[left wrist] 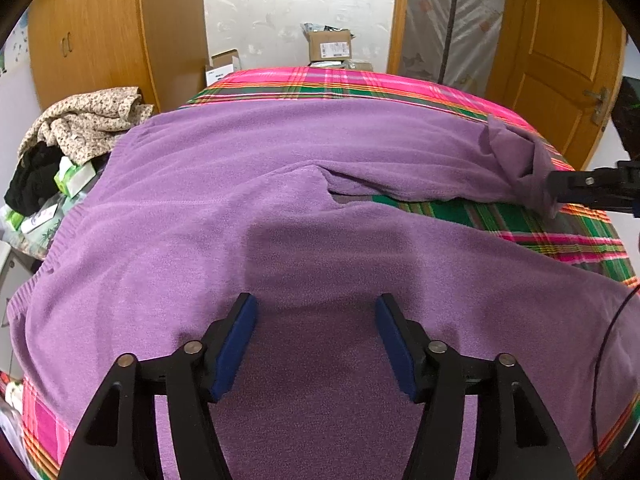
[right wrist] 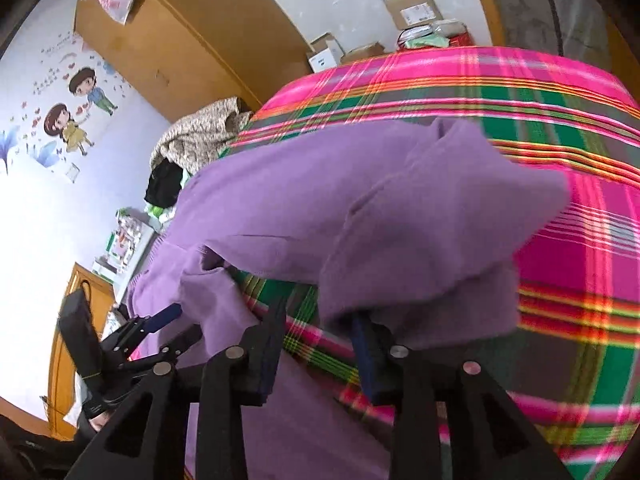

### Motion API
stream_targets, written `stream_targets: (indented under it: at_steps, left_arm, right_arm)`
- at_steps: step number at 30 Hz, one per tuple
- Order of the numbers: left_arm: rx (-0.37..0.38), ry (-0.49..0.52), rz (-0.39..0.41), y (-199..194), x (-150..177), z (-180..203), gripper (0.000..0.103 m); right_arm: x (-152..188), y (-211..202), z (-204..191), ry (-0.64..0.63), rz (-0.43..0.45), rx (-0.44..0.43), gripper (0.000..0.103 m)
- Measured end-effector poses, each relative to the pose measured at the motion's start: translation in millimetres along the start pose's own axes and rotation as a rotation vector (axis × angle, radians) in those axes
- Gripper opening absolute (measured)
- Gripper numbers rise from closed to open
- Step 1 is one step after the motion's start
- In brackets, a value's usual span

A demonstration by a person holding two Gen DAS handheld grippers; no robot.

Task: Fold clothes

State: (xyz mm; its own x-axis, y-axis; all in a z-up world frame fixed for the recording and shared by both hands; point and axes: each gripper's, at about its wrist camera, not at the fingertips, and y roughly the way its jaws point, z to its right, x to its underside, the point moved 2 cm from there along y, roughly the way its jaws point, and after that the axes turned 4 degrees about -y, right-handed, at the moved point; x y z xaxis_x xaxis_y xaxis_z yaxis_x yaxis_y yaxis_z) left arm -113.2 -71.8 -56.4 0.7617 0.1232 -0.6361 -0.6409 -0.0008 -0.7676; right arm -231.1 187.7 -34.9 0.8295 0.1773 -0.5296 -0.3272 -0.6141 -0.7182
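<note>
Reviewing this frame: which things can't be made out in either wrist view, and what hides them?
- Right gripper grip: right wrist view, the purple sweater sleeve end drapes over one pad; contact unclear.
- Sweater's near hem: left wrist view, cut off behind the left gripper.
- Box labels: too small.
- Black garment beside the floral cloth: type unreadable.

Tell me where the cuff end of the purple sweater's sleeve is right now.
In the left wrist view the sleeve end is bunched at the right edge of the plaid bedspread, against the right gripper. The right wrist view shows it draped over one finger.
</note>
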Motion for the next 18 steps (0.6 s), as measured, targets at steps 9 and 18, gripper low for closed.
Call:
stream_targets:
  at_steps: [9,18]
  left_arm:
    - [0.002,0.013,-0.005,1,0,2,0.07]
    - [0.005,0.013,-0.004,0,1,0,0.07]
  right_arm:
    - [-22,-50,23,0.095,0.18,0.209,0.037]
    - [-72,18,24,0.047,0.077,0.353,0.037]
